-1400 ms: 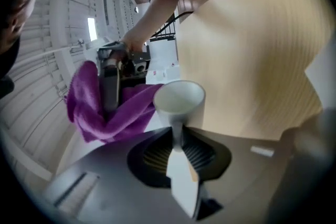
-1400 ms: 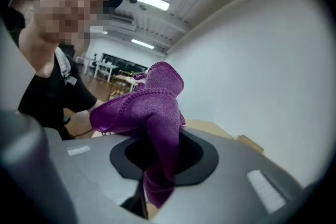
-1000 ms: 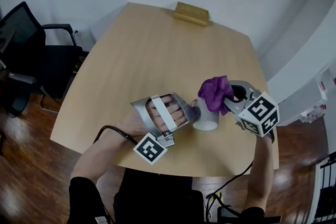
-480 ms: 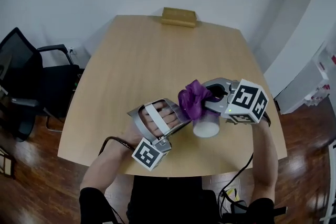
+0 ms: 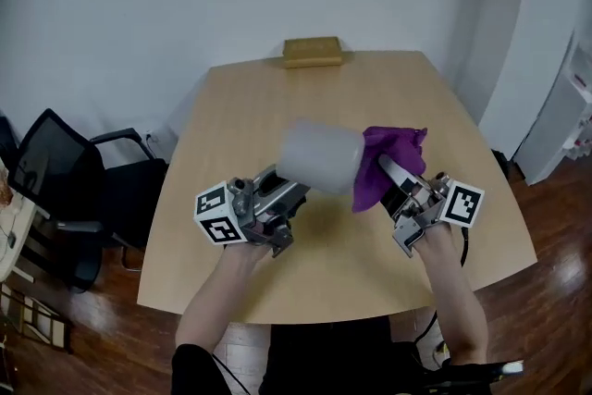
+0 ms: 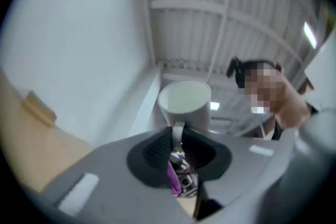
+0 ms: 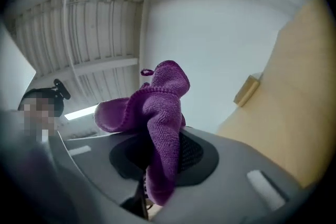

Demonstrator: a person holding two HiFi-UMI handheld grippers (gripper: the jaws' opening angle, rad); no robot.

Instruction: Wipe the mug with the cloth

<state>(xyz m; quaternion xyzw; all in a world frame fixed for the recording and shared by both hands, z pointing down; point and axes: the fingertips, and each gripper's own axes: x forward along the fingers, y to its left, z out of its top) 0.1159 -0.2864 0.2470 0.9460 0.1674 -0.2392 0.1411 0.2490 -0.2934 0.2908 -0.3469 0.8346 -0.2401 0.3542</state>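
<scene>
White mug (image 5: 319,157) raised clear of the worktop (image 5: 277,97), above its middle and somewhat toward the near edge, lying roughly on its side. In the left gripper view the mug (image 6: 185,105) shows its open mouth to the camera, with its handle pointing down into the left gripper (image 6: 178,136). The dark fingers (image 6: 157,152) of this gripper are closed on the handle, pinching it from both sides.

Purple cloth (image 5: 384,162) held just to the right of the mug. In the head view its edge meets the mug's side, but whether the two touch cannot be told. The right gripper (image 5: 388,173) reaches up into the cloth from below. In the right gripper view the cloth (image 7: 157,118) is bunched and clamped between that gripper's fingers (image 7: 191,152). One fold hangs down past them and another stands above them.

In the head view the left gripper (image 5: 287,187) and the right gripper sit side by side over the near half of the worktop. Each is carried on a bare forearm coming from the near edge, with its marker cube turned outward.

A small wooden block (image 5: 313,51) lies at the middle of the far edge of the light wooden worktop. Beyond the left edge stands a black office chair (image 5: 65,190) on a dark wooden floor (image 5: 555,208).
</scene>
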